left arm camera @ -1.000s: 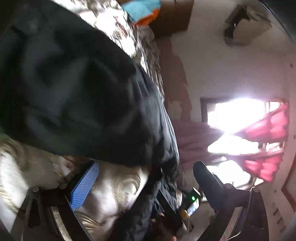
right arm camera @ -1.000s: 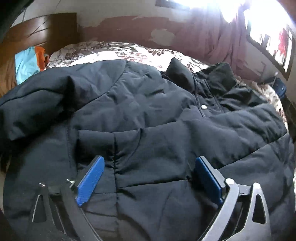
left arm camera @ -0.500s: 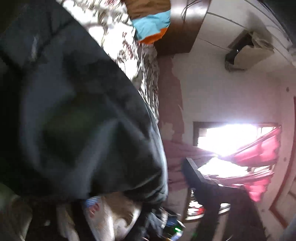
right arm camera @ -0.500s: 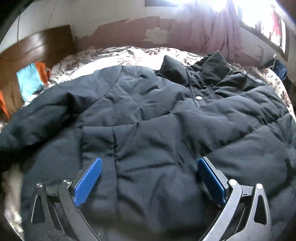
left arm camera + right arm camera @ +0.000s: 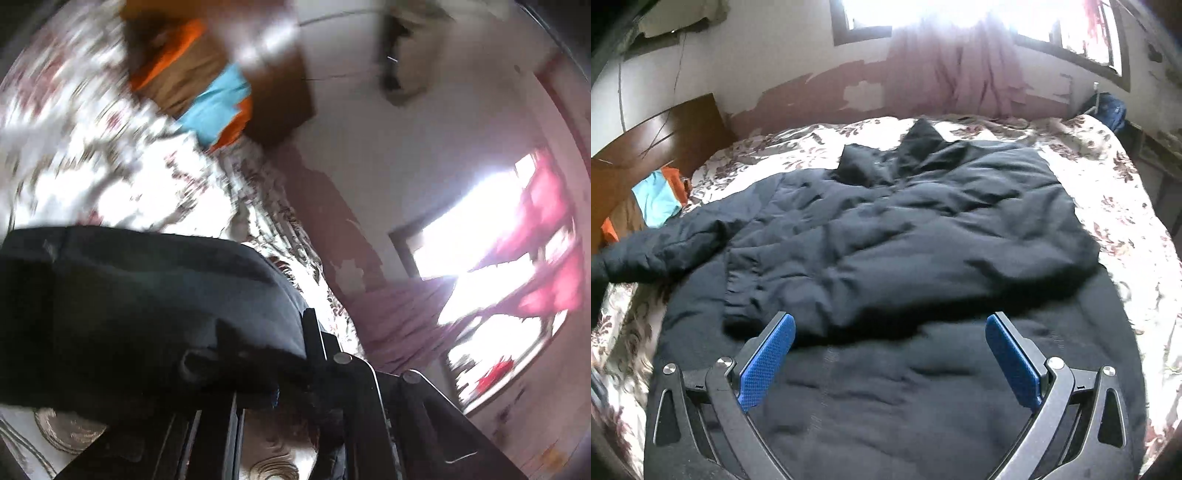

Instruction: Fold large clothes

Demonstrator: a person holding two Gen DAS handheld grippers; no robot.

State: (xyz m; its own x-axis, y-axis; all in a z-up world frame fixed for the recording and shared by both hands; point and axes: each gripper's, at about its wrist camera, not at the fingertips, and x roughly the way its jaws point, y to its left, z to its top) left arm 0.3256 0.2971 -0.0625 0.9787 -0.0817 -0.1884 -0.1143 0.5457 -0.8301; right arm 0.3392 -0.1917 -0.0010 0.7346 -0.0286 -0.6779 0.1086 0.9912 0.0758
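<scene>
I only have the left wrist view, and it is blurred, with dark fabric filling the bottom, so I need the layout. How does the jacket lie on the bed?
Observer: The black jacket lies spread on the floral bedspread, with its collar toward the window.
Operator: Where is the other claw?
Observer: The right claw is over the hem end, wide open and holding nothing.
Operator: Is any sleeve folded in?
Observer: One sleeve lies across the front. The other sleeve stretches out toward the headboard side.
</scene>
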